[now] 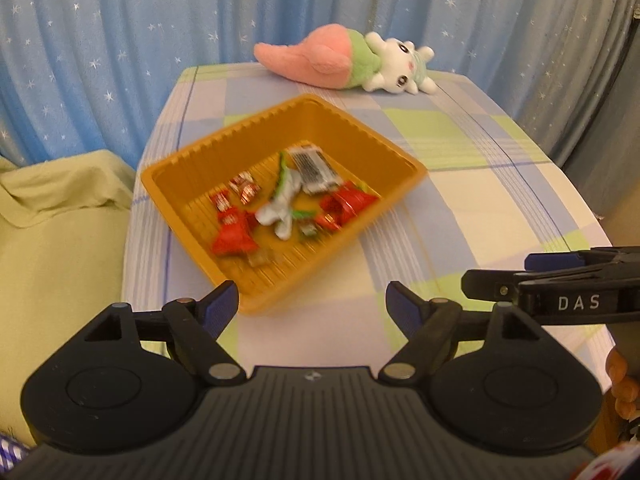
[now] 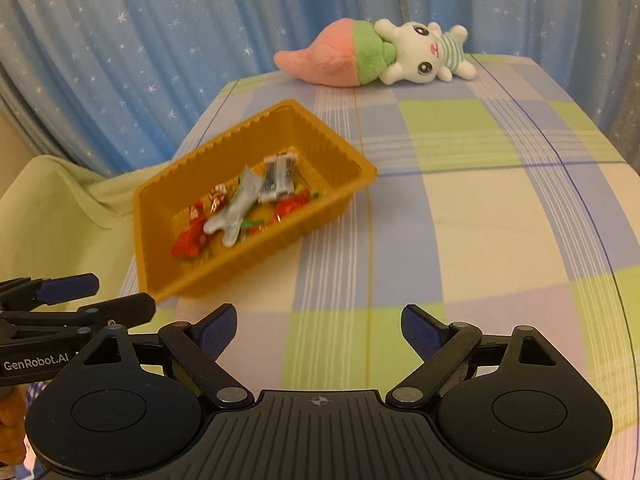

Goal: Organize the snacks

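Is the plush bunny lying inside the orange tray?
No, the plush bunny lies on the checked cloth at the table's far end, apart from the orange tray, which holds only wrapped snacks.

Checked table [image 2: 460, 200] bears orange tray [image 2: 256, 248], plush rabbit [image 2: 384, 56]

Glossy ribbed plastic tray [image 1: 192, 168], woven checked tablecloth [image 1: 480, 208], fuzzy plush toy [image 1: 344, 60].

A home, likely a bedroom: star-dotted blue curtains [image 1: 120, 40] fill the top of the frame, a plush rabbit [image 2: 420, 56] lies upper right, and a checked cloth [image 2: 480, 200] covers the surface.
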